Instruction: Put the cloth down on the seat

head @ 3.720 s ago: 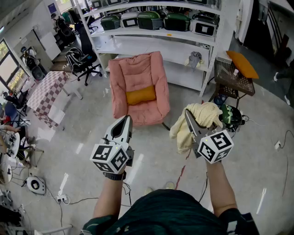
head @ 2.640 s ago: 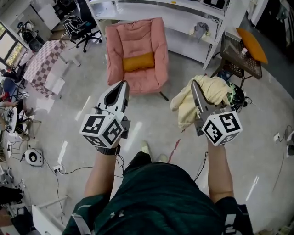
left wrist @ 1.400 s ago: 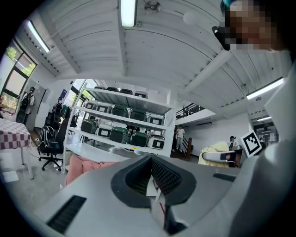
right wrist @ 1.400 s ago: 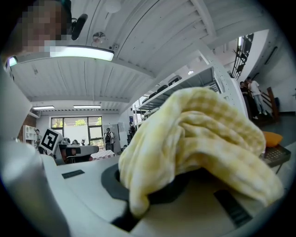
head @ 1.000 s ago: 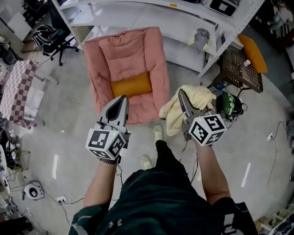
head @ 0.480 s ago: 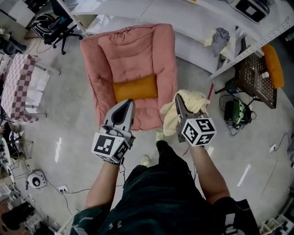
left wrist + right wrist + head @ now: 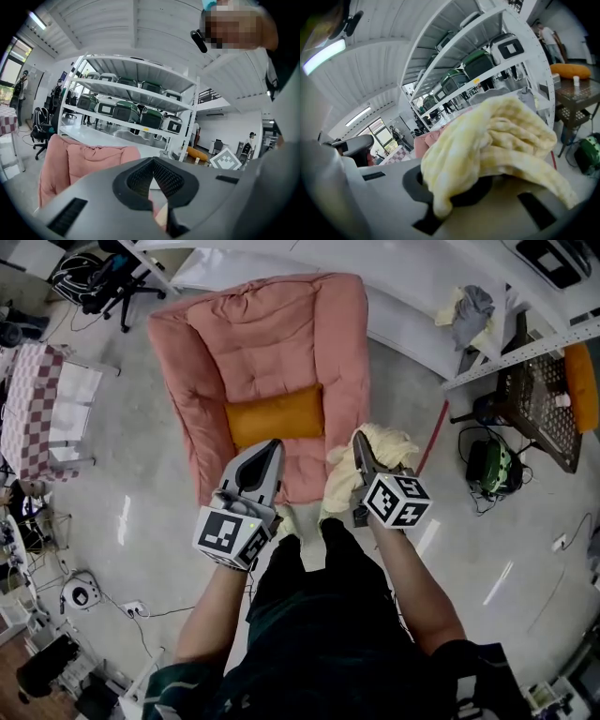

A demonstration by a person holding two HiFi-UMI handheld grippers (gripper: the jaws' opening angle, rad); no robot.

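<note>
A pale yellow cloth hangs bunched from my right gripper, whose jaws are shut on it; in the right gripper view the cloth drapes over the jaws and hides their tips. The seat is a pink padded armchair with an orange cushion lying across it, seen from above. The cloth hangs at the chair's front right corner. My left gripper is shut and holds nothing, its tip over the chair's front edge. The pink chair also shows in the left gripper view.
White shelving with green and white cases stands behind the chair. A brown side table with an orange cushion is at the right, a green device and cables below it. A checkered table and office chair stand at left.
The person has walked up to the pink chair. Both grippers now reach its front edge, the right one still carrying the cloth.
</note>
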